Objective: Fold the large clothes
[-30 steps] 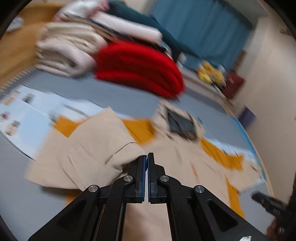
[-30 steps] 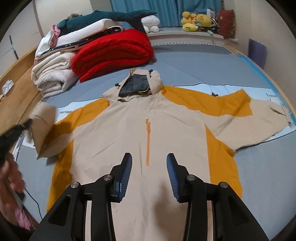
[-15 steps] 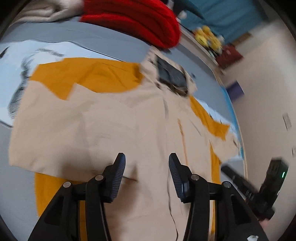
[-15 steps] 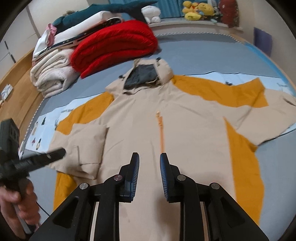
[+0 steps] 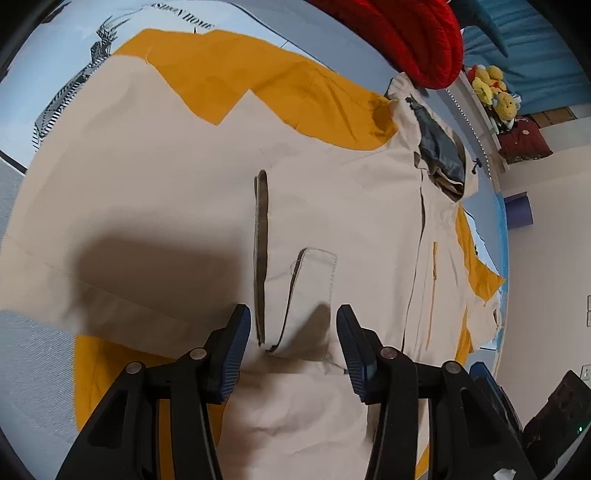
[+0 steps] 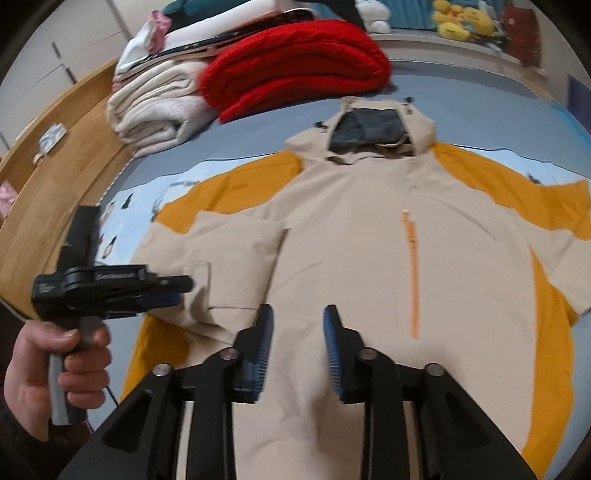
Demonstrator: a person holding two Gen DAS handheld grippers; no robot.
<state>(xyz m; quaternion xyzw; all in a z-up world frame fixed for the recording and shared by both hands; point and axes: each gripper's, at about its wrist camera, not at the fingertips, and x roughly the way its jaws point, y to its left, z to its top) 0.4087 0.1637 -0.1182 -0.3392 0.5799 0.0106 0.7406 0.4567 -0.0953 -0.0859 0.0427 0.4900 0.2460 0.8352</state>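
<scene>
A beige and orange hooded jacket point(image 6: 351, 236) lies face up on the bed, hood point(image 6: 369, 129) at the far end, orange zip point(image 6: 413, 273) down the chest. Its left sleeve point(image 6: 221, 251) is folded in over the body; the cuff with its tab point(image 5: 310, 295) lies just ahead of my left gripper point(image 5: 293, 343), which is open and empty low over it. The left gripper also shows in the right wrist view point(image 6: 162, 291), held by a hand. My right gripper point(image 6: 298, 343) is open and empty above the jacket's lower front. The right sleeve point(image 6: 546, 206) lies spread out.
A folded red blanket point(image 6: 295, 62) and a stack of cream blankets point(image 6: 159, 103) sit at the far left of the bed point(image 6: 461, 81). A light blue printed sheet point(image 5: 74, 66) lies under the jacket. Plush toys point(image 6: 461, 18) line the far ledge. A wooden bed frame point(image 6: 44, 177) runs along the left.
The left gripper let go of the sleeve cuff after laying it over the jacket body, opened, and dropped low over it. The right gripper narrowed, then opened somewhat, and moved closer to the jacket.
</scene>
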